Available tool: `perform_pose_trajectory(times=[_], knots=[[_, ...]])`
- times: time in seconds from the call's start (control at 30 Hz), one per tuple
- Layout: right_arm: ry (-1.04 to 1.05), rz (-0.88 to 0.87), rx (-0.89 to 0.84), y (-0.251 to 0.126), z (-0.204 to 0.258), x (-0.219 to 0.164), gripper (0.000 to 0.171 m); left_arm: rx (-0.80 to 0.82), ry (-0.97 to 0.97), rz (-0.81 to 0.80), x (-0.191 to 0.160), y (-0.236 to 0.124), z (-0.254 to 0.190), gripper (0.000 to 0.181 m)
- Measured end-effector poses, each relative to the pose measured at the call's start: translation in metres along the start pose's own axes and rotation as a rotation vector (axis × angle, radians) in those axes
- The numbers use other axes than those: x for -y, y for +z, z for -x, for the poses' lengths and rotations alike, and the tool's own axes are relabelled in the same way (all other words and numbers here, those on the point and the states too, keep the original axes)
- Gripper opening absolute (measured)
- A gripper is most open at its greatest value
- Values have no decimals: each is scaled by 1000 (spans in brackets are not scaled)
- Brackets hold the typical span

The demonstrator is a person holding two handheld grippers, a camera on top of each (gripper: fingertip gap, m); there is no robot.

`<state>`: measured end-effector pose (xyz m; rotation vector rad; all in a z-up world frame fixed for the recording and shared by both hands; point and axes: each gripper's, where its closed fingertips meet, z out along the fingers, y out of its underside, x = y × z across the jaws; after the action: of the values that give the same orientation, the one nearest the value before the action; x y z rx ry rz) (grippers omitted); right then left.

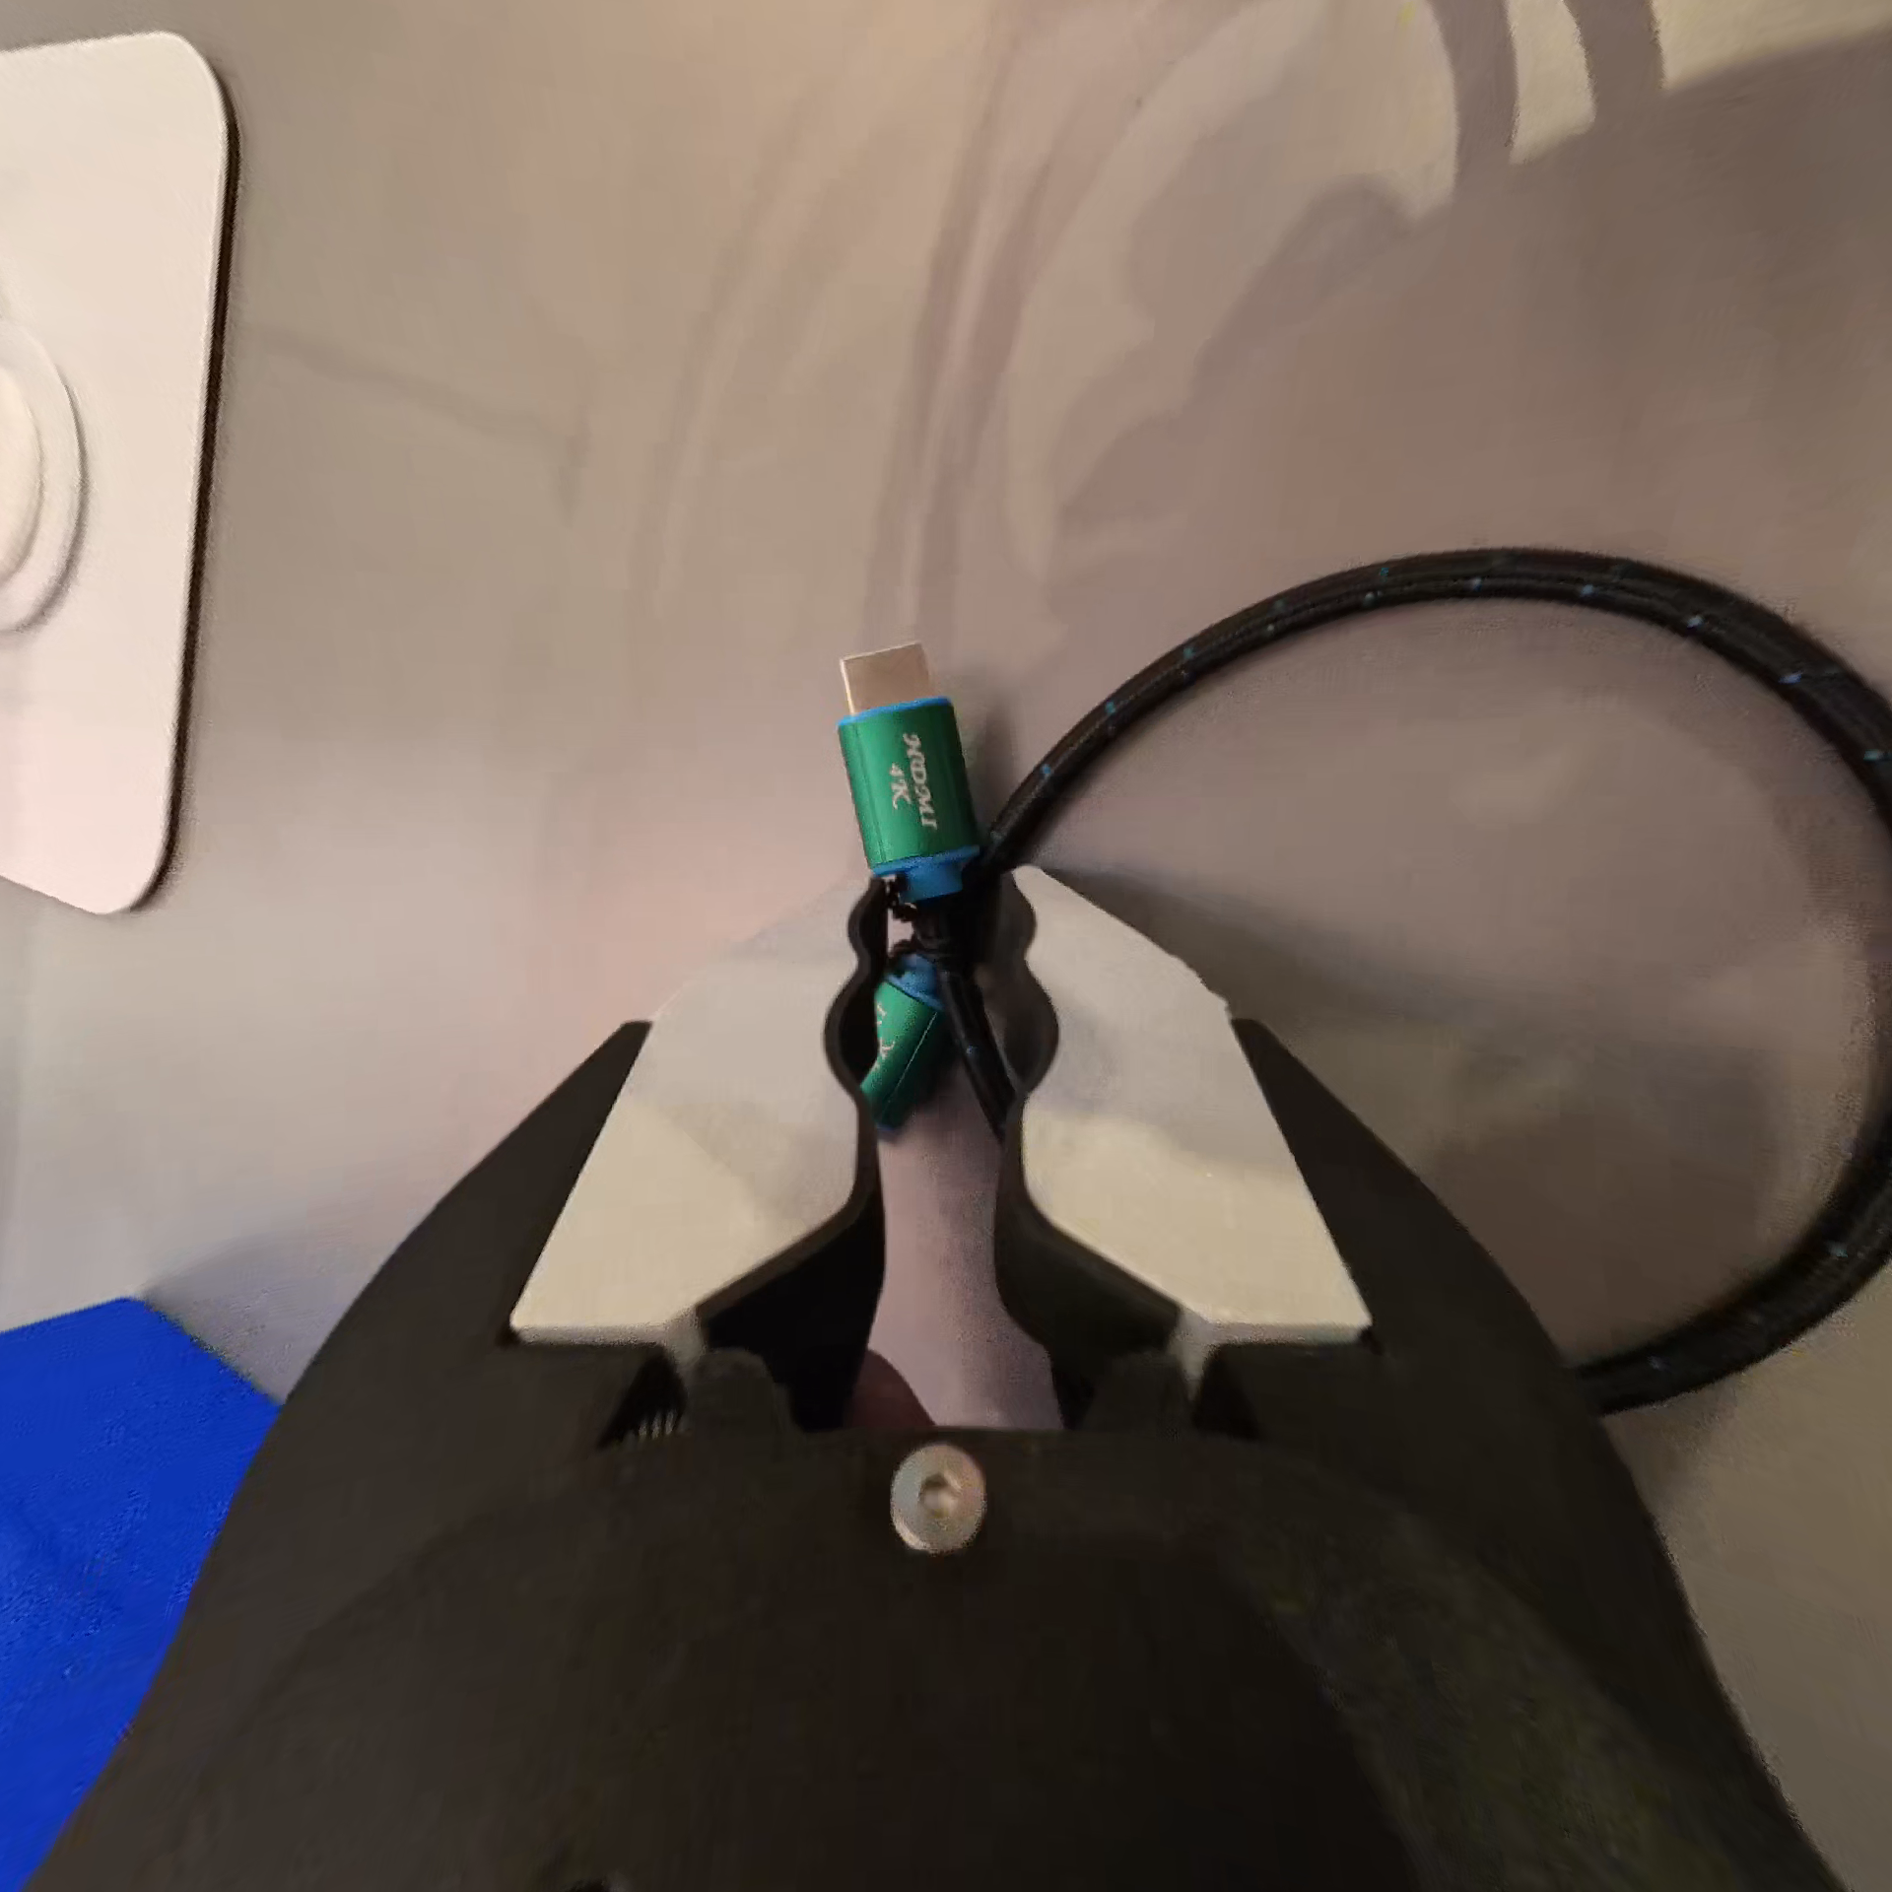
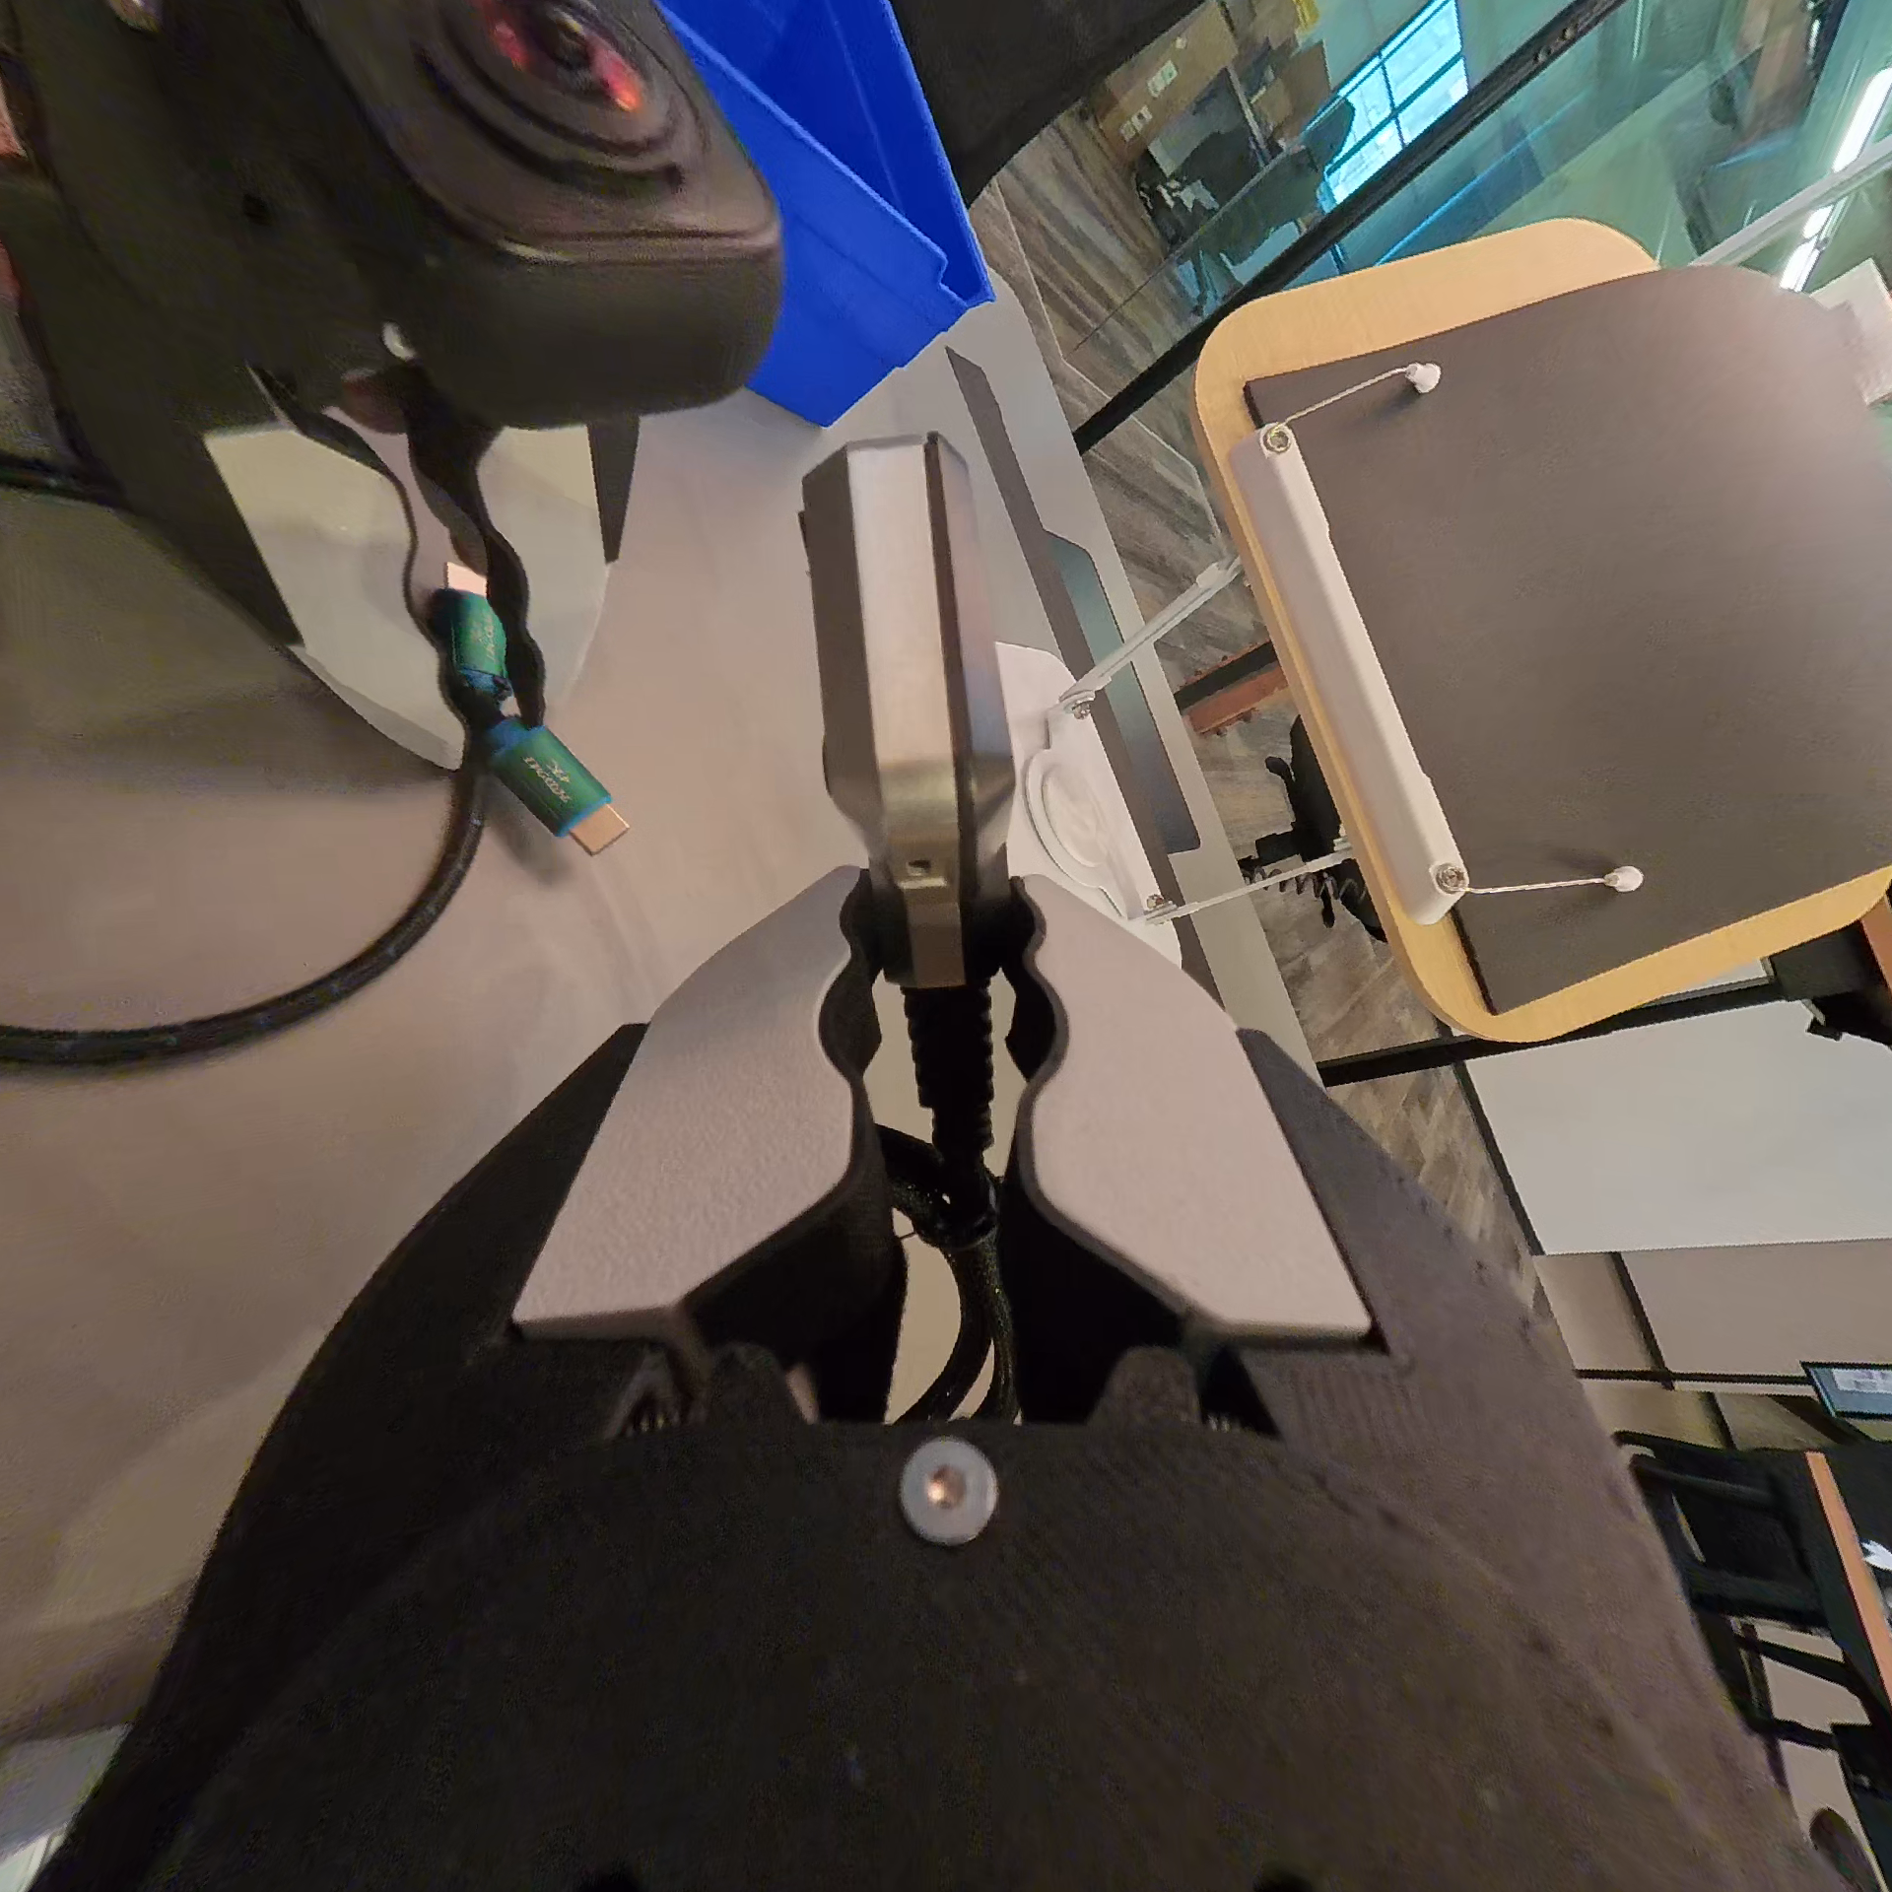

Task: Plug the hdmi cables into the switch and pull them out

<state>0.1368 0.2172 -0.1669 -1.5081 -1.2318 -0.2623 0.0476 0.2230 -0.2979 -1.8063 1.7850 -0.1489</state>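
Note:
My left gripper [image 1: 937,901] is shut on a black braided hdmi cable [image 1: 1536,589], just behind a green plug [image 1: 901,788] whose metal tip points away from me over the grey table. A second green plug [image 1: 901,1055] hangs between the fingers. The cable loops off to the right. My right gripper [image 2: 937,921] is shut on the near end of the grey metal switch [image 2: 901,676], where its black lead [image 2: 957,1075] comes out. The right wrist view shows the left gripper [image 2: 481,665] at upper left, with both green plugs [image 2: 548,783] well left of the switch.
A blue bin [image 2: 850,205] stands behind the left gripper and also shows in the left wrist view [image 1: 102,1485]. A white pad [image 1: 102,461] lies on the grey table [image 1: 614,410]. Beyond the table edge [image 2: 1126,655] stands a wood-rimmed table with a black panel [image 2: 1587,614]. The left gripper's tips are roughly 15 cm from the right gripper's.

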Motion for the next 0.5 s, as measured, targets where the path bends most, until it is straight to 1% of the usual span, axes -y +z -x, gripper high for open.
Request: perform_pose_trajectory(times=[0.17,0.3,0.4,0.5], knots=[[11,-3,-3,-1,-1,0,21,-49,-93,4,2,4,3,14],[22,-2,0,-2,-2,-3,21,-88,-78,-2,4,-1,-4,12],[30,-6,6,-2,-1,-4,21,-111,-85,-50,13,-15,-8,13],[21,-12,22,-1,2,-5,21,-152,-130,-122,24,-36,-3,13]])
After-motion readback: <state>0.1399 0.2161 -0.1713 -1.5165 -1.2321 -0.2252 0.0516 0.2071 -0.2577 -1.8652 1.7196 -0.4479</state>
